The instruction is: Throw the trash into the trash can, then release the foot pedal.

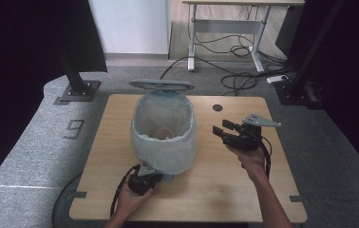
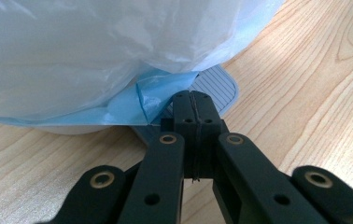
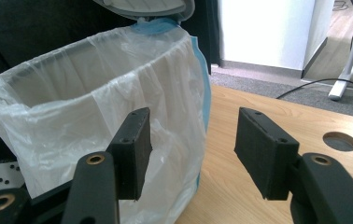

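1. Wooden table (image 1: 225, 175): bin (image 1: 164, 130) with white liner (image 3: 90, 116) mid-table, lid up.
2. Our left gripper (image 2: 194, 100) sits low, jaws shut, on the foot pedal (image 2: 216, 86).
3. Our right gripper (image 3: 191, 140) hovers level beside the liner, jaws apart, empty.

Grey carpeted floor (image 1: 35, 142) all round the light wooden table (image 1: 244, 190), black cables (image 1: 234, 80) trailing under a white-legged desk (image 1: 225, 28) by the white wall (image 1: 130, 23), dark curtains (image 1: 21, 47) either side
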Available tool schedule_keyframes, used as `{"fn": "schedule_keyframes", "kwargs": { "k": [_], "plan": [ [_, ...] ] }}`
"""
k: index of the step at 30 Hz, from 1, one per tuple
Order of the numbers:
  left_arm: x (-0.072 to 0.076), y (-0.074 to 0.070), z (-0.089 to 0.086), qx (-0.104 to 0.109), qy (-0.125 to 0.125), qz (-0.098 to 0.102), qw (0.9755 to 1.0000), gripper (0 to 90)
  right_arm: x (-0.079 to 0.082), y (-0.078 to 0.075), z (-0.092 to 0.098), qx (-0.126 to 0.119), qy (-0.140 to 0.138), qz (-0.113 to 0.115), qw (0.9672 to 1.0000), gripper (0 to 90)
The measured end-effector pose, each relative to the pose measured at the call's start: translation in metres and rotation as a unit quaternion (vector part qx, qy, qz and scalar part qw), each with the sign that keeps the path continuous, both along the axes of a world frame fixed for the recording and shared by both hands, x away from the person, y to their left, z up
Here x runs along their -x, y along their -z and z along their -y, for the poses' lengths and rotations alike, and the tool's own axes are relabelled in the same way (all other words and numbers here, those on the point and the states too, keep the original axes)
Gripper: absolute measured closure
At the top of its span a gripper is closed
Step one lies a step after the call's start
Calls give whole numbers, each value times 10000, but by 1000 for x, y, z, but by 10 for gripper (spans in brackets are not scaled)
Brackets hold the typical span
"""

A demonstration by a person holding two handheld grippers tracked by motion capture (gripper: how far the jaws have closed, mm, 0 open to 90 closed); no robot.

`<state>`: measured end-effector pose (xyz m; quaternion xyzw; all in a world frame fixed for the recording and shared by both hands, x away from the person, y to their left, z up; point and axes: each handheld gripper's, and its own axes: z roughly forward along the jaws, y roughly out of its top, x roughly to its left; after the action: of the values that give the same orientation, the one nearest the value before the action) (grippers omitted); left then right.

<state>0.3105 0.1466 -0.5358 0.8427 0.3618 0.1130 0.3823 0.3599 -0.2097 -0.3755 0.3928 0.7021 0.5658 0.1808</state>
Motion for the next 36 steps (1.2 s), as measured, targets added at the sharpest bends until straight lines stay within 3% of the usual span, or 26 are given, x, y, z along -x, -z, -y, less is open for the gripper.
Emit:
{"fn": "schedule_keyframes", "kwargs": {
  "k": [7,15,21,25,28,36],
  "plan": [
    [0,0,0,-9,-8,8,10000,900,7,5,8,56,70,47,9999,441],
    [1,-1,1,16,-24,-13,10000,899,18,25,22,97,180,-10,9998,440],
    [7,-5,3,149,5,73,9999,737,24,39,29,69,200,-78,9997,438],
    [14,-12,0,366,28,182,9992,623,26,48,32,20,195,-168,9997,437],
    [20,-15,-2,328,71,252,9991,542,27,57,32,46,165,-243,9996,435],
    [30,-26,-14,473,81,493,9976,456,31,77,35,118,146,-371,9991,434]
  ]
}}
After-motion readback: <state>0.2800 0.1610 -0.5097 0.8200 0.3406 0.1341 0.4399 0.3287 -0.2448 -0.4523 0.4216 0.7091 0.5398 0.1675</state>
